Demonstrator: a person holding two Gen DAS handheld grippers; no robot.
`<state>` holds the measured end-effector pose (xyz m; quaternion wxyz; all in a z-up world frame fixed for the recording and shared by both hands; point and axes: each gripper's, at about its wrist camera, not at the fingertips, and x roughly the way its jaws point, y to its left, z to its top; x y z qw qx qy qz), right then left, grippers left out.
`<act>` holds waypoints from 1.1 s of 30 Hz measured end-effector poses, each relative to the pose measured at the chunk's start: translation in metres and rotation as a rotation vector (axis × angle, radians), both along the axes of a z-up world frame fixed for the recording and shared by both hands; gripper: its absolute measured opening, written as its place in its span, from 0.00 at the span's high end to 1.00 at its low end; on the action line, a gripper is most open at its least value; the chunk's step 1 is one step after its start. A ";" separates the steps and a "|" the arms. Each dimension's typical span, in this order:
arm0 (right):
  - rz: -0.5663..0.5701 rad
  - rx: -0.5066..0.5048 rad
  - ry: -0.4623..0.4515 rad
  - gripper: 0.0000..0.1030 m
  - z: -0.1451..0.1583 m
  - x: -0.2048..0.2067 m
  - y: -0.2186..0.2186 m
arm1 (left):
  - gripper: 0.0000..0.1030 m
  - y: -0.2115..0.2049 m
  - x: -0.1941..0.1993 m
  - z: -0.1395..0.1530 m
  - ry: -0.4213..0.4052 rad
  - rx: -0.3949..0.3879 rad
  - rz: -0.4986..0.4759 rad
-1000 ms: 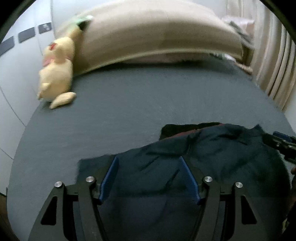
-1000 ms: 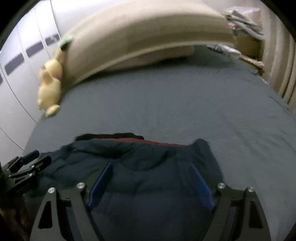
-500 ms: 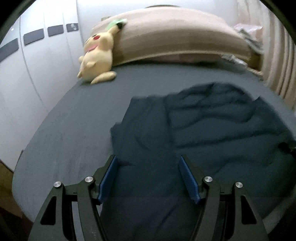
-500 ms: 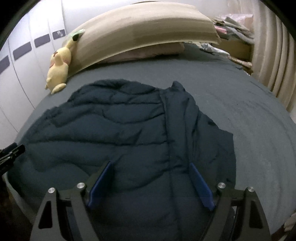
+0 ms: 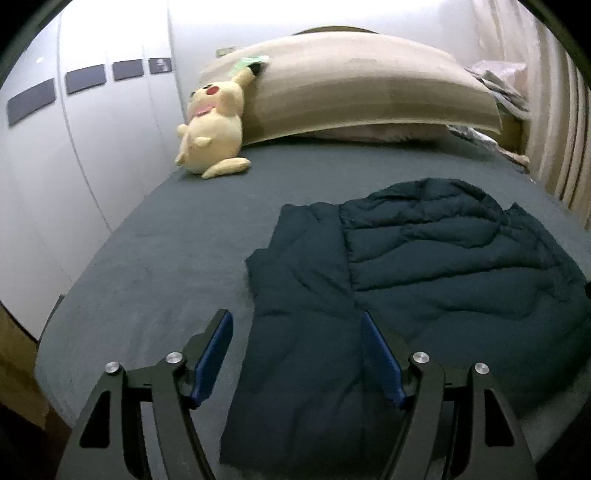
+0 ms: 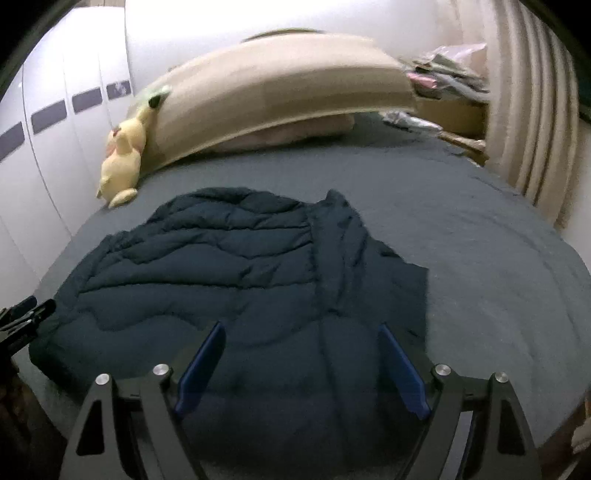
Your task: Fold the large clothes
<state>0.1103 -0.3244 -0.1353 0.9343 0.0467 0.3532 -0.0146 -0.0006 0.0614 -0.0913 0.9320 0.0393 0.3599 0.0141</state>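
one dark navy quilted jacket (image 5: 424, 266) spread flat on the grey bed (image 5: 177, 251), ahead of two claws.
left claw (image 5: 295, 354) just opening, right claw (image 6: 301, 365) wide; neither holds anything. one yellow plush (image 5: 212, 127) far ahead-left.

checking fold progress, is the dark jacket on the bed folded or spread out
Spread out: the jacket lies flat across the bed, one sleeve laid alongside, no fold made.

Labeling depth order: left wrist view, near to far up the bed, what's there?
left gripper → dark blue puffer jacket → bare grey bedsheet → yellow plush toy → beige pillow → white wall
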 end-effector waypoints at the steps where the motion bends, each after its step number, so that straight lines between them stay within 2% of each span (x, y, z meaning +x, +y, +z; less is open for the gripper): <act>1: -0.014 -0.004 -0.011 0.16 -0.002 -0.007 -0.002 | 0.29 0.001 -0.003 -0.001 0.006 -0.007 0.009; 3: -0.031 -0.018 -0.009 0.16 -0.009 -0.011 -0.003 | 0.29 0.002 -0.005 -0.009 0.033 -0.021 0.017; 7: -0.023 -0.013 0.074 0.16 -0.037 0.002 -0.005 | 0.29 0.003 -0.004 -0.026 0.091 -0.036 0.033; 13: -0.035 0.046 0.101 0.14 -0.043 0.009 -0.011 | 0.29 0.005 -0.002 -0.030 0.104 -0.056 0.039; 19: -0.036 0.043 0.123 0.14 -0.044 0.011 -0.011 | 0.29 0.007 -0.001 -0.031 0.118 -0.060 0.047; 21: -0.041 0.040 0.122 0.14 -0.037 0.011 -0.010 | 0.29 0.007 -0.004 -0.024 0.121 -0.061 0.054; 25: -0.057 0.067 -0.027 0.14 0.006 -0.020 -0.007 | 0.29 0.011 -0.026 0.004 0.050 -0.090 0.048; 29: -0.021 0.069 -0.105 0.14 0.043 -0.055 0.010 | 0.29 0.007 -0.055 0.036 -0.008 -0.129 0.022; 30: -0.008 0.067 -0.123 0.13 0.050 -0.065 0.015 | 0.28 0.005 -0.064 0.046 -0.022 -0.140 0.011; 31: -0.002 0.070 -0.146 0.11 0.057 -0.075 0.019 | 0.22 0.003 -0.072 0.054 -0.034 -0.150 0.001; 33: -0.021 0.090 -0.177 0.01 0.064 -0.092 0.023 | 0.15 0.000 -0.085 0.068 -0.064 -0.165 -0.002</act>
